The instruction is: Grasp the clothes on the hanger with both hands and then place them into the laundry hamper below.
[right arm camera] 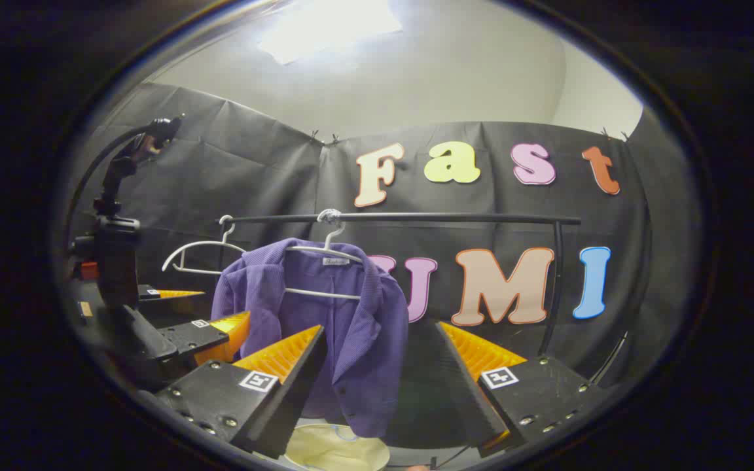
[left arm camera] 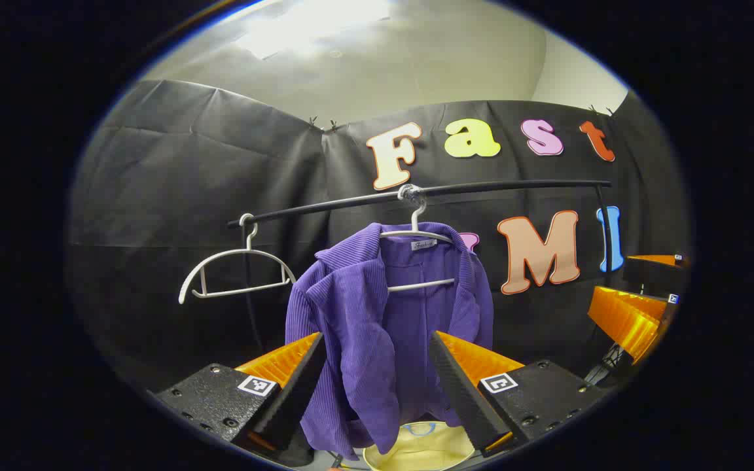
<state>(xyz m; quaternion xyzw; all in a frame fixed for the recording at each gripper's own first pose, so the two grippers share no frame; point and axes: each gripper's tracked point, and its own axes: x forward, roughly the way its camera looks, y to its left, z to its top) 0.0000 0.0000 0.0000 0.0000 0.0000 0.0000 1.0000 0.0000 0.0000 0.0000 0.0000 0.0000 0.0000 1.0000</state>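
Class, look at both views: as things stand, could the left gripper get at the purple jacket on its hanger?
Probably yes. The left gripper is open, and the purple jacket hangs straight ahead between its fingers on the white hanger, with nothing in front of it.

Jacket (left arm camera: 383, 327) on hanger (left arm camera: 416, 252) on rail (left arm camera: 482, 188), hamper (left arm camera: 423, 448) below

Spare hanger on the rail, bare and waiting

An empty white hanger (left arm camera: 236, 268) hangs near the left end of the black rail (left arm camera: 495, 188), tilted a little; black cloth wall (left arm camera: 174, 170) behind, bright ceiling light (right arm camera: 328, 26) overhead.
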